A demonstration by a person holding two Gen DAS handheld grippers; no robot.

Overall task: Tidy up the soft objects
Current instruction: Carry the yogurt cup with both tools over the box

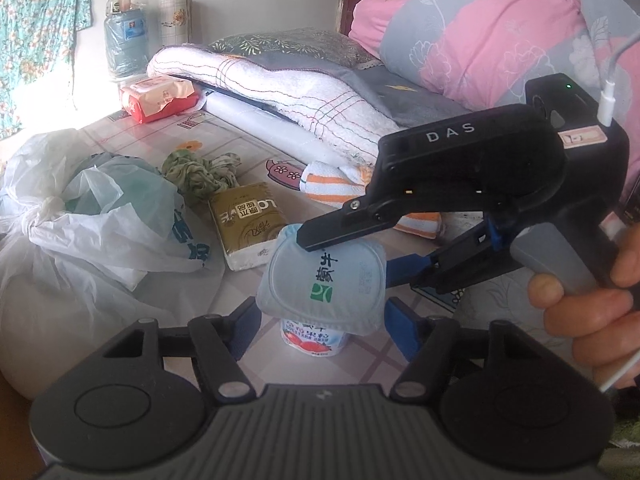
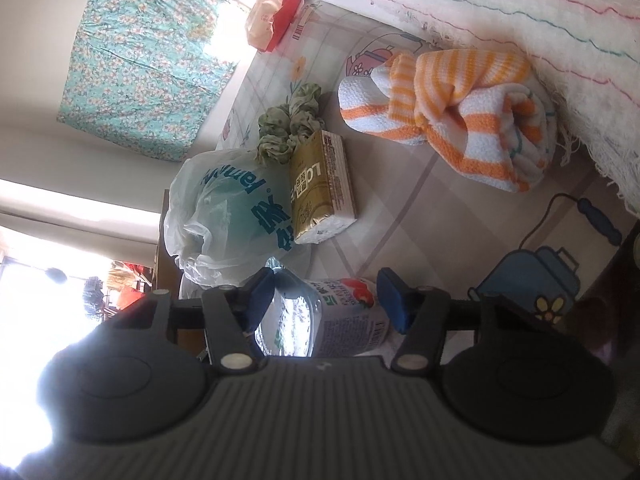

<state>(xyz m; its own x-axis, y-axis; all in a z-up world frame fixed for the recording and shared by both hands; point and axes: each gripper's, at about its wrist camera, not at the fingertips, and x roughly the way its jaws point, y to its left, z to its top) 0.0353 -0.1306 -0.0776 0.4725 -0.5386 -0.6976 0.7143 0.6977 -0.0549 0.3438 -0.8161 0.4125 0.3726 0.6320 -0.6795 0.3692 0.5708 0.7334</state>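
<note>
A yogurt cup (image 1: 320,280) with a pale foil lid and a strawberry label sits between the blue pads of my left gripper (image 1: 324,320), which stands open and does not press on it. My right gripper (image 1: 348,258) comes in from the right, one finger on the lid and the other going under the rim. In the right wrist view the yogurt cup (image 2: 340,312) lies across the right gripper (image 2: 326,300), pads against lid and base, shut on it. A rolled orange-striped towel (image 1: 332,184) (image 2: 448,120) and a crumpled green cloth (image 1: 200,172) (image 2: 292,124) lie further back.
A gold tissue pack (image 1: 248,224) and knotted plastic bags (image 1: 100,220) lie to the left on the patterned tablecloth (image 1: 224,136). A red wipes pack (image 1: 160,98), a folded white blanket (image 1: 280,92) and a pink quilt (image 1: 500,32) fill the back. A hand (image 1: 592,312) holds the right gripper.
</note>
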